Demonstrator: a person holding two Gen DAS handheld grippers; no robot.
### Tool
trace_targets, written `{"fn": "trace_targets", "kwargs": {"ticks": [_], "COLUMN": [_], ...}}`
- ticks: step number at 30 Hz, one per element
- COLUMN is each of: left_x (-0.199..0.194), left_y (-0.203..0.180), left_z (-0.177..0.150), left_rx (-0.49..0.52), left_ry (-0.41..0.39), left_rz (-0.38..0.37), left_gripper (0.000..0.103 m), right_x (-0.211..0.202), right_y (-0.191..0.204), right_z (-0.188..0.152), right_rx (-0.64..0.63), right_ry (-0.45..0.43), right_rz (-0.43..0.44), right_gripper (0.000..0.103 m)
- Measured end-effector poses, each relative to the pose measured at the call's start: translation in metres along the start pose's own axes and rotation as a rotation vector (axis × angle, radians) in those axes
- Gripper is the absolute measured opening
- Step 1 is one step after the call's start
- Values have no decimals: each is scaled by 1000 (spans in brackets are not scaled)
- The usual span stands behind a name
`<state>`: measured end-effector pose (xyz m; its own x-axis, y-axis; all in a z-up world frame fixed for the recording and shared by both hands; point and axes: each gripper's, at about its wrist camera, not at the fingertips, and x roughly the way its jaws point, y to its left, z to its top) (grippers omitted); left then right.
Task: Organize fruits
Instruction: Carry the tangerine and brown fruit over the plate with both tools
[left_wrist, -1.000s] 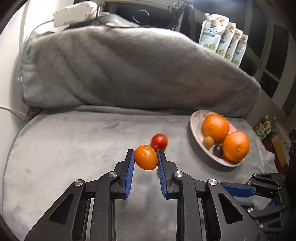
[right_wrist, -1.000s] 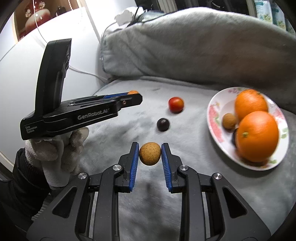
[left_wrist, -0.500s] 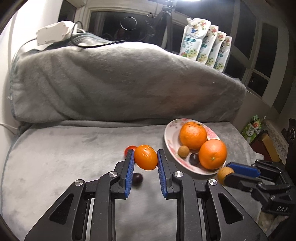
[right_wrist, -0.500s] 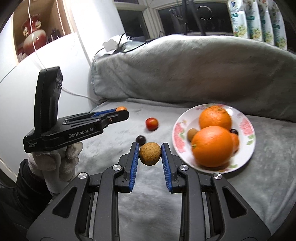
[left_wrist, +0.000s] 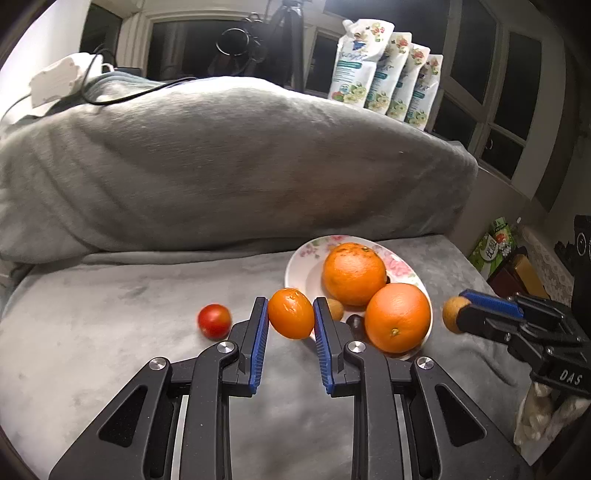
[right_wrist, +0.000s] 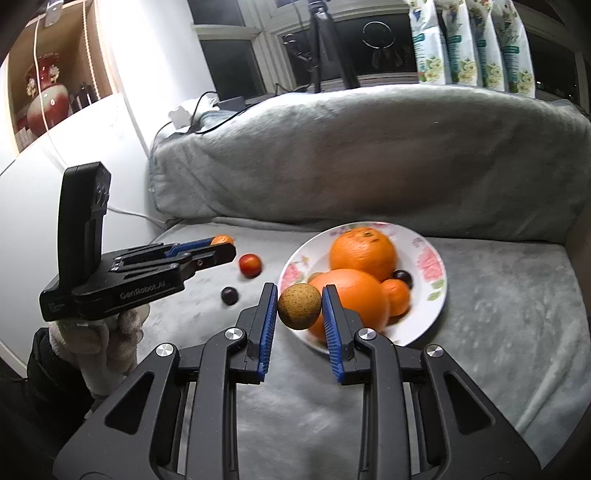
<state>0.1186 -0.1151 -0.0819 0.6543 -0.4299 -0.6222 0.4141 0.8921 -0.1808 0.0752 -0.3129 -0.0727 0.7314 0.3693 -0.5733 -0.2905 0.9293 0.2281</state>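
Right tool (right_wrist: 299, 308): pads clamped on a small brown round fruit (right_wrist: 298, 305), carried off the surface. Directly ahead of its tips, slightly to their right, sits the flowered plate (right_wrist: 430, 258); its near rim lies just past and below the held fruit. Plate load: two large oranges (right_wrist: 362, 253), a smaller orange one, a dark berry, a brown fruit

Left tool (left_wrist: 290, 314): pads clamped on a small orange fruit (left_wrist: 291, 313), long axis tilted across the gap. The plate lies ahead and to this tool's right, rim just beside the right pad

Judgement: the right tool is nearer the plate and lined up on it; a short advance and lowering over the near rim should suffice. Free space on the plate looks tight at the near side, so roll-off is a risk

Farther out on the grey blanket (left_wrist: 110, 317), to the left of both tools: red tomato (right_wrist: 250, 265), dark berry (right_wrist: 229, 295), not yet collected
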Motion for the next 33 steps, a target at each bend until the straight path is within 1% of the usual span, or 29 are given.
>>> {"fn": "trace_targets", "kwargs": {"ticks": [4,15,25,33], "left_x": [5,20,35,44], "left_y": [-8,-18,-23,-24], "left_z": [3,10,12,14], "left_rx": [11,28,37,40], "left_ry": [5,24,43,54], "left_rz": [-10,-24,-37,-46], "left_gripper": [23,23,23,23], "right_x": [-1,14,28,38], "right_y": [-13,-50,-68,-75], "right_z": [5,14,18,21], "right_rx": [7,50,74,90], "right_ry": [-11,9,26,39], "right_rz": [-22,-71,-78,-61], "right_gripper": [26,26,26,26]}}
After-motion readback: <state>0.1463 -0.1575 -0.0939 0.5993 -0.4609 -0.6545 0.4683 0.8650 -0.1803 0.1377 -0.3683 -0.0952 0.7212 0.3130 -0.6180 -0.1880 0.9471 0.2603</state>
